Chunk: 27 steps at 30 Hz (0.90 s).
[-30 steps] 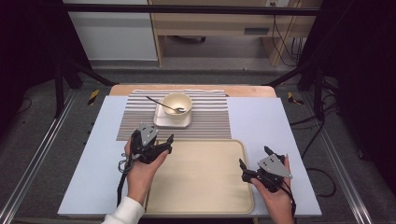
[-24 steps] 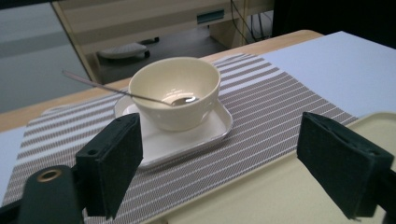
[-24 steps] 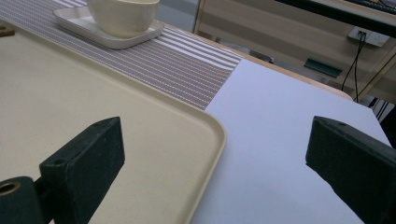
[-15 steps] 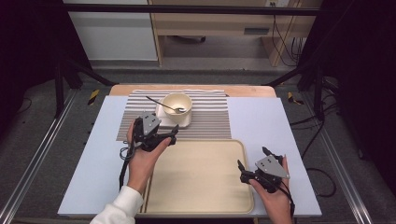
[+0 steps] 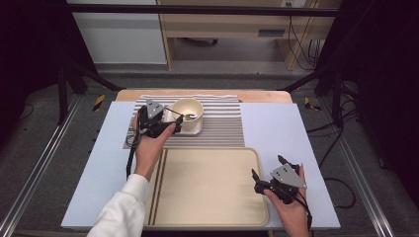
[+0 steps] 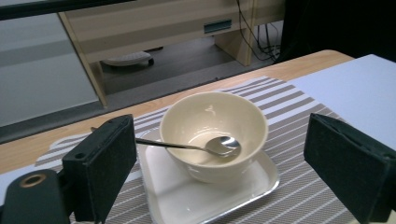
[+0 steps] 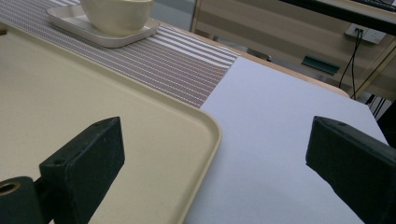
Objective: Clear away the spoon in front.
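A cream bowl point(image 5: 188, 109) point(image 6: 215, 123) stands on a small white square plate point(image 5: 196, 130) point(image 6: 210, 198) on a striped placemat point(image 5: 222, 123). A metal spoon point(image 6: 223, 145) rests in the bowl, its handle point(image 5: 173, 112) sticking out to the left. My left gripper point(image 5: 168, 121) point(image 6: 224, 161) is close to the bowl's left side. Its jaws have just been opening and stand wide, with nothing pressed between them. My right gripper point(image 5: 267, 168) point(image 7: 215, 158) hovers open over the front right corner of a beige tray point(image 5: 207, 187) point(image 7: 93, 107).
A pale blue-grey cover point(image 5: 276, 128) point(image 7: 280, 130) lies over the wooden table under the placemat and tray. Black frame bars and cables stand around the table. Beyond the far edge is floor and a wooden cabinet.
My left gripper has moved forward from the tray's far left edge up to the bowl, and its jaws have spread wider. The right gripper has stayed put.
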Available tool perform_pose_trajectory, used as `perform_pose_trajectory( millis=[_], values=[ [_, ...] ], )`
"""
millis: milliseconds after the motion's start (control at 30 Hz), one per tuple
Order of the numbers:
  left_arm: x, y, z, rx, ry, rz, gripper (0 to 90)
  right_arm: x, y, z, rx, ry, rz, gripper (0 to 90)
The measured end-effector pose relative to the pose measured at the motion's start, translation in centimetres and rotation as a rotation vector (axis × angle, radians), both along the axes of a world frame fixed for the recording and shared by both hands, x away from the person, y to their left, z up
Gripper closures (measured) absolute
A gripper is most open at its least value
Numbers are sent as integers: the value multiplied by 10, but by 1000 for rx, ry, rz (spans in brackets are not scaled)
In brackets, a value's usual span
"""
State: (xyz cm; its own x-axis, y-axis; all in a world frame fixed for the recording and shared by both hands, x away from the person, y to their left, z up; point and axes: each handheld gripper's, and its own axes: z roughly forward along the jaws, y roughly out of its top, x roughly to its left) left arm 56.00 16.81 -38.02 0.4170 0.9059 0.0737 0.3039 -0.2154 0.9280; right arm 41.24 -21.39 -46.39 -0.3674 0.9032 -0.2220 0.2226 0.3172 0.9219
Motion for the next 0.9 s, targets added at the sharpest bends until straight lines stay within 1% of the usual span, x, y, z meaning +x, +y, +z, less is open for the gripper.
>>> perform_pose_trajectory(
  millis=[67,167,233,367,400,533,633,733,800,900],
  values=[
    [0,1,-1,8,3,9,91,0,0,0,-2,1,2,47],
    [-1,2,-2,12,2,9,91,0,1,0,-2,-1,3,49],
    [-1,3,-1,12,0,20,93,0,1,0,1,-2,2,51],
    [5,6,1,24,-3,36,102,0,2,0,-2,-4,-6,55],
    [7,7,3,29,-6,40,102,0,2,0,-2,-6,-7,56],
    [18,10,17,26,-25,59,114,0,0,0,3,-3,-16,56],
    [24,13,21,32,-35,66,117,0,-1,0,7,-5,-20,57],
    [29,16,19,27,-40,82,120,1,-1,0,3,-1,-20,57],
    [32,18,14,21,-35,95,138,1,0,-1,1,0,-21,57],
    [35,22,5,-4,-29,118,151,0,0,-1,-6,-3,-20,57]
  ],
)
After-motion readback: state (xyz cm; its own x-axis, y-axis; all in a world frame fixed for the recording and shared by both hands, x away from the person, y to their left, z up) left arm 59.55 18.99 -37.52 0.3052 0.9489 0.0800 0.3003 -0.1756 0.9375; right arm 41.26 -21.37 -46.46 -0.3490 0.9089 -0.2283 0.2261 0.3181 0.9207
